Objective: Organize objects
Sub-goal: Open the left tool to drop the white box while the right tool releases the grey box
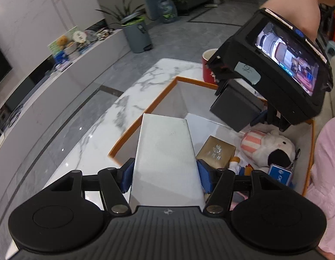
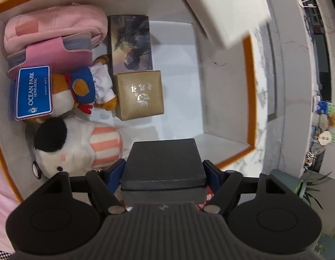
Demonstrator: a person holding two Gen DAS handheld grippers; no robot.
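My left gripper (image 1: 165, 175) is shut on a long white box (image 1: 165, 151), held above the near left corner of the orange-rimmed storage box (image 1: 143, 110). The white box (image 2: 228, 6) also shows blurred at the top of the right wrist view. My right gripper (image 2: 164, 173) is shut on a black square box (image 2: 164, 162), also seen as the black box (image 1: 236, 106), over the storage box (image 2: 249, 86). Inside lie a gold box (image 2: 139, 95), a dark picture box (image 2: 130, 43), a white plush (image 2: 76, 149) and a blue-dressed plush (image 2: 85, 88).
A pink pouch (image 2: 54, 30) and a blue Ocean Park tag (image 2: 34, 92) lie in the storage box's left part. A red mug (image 1: 207, 69) stands behind it on the marble table (image 1: 128, 99). A pink sleeve (image 1: 327, 173) is at right. A grey bin (image 1: 138, 35) stands on the floor.
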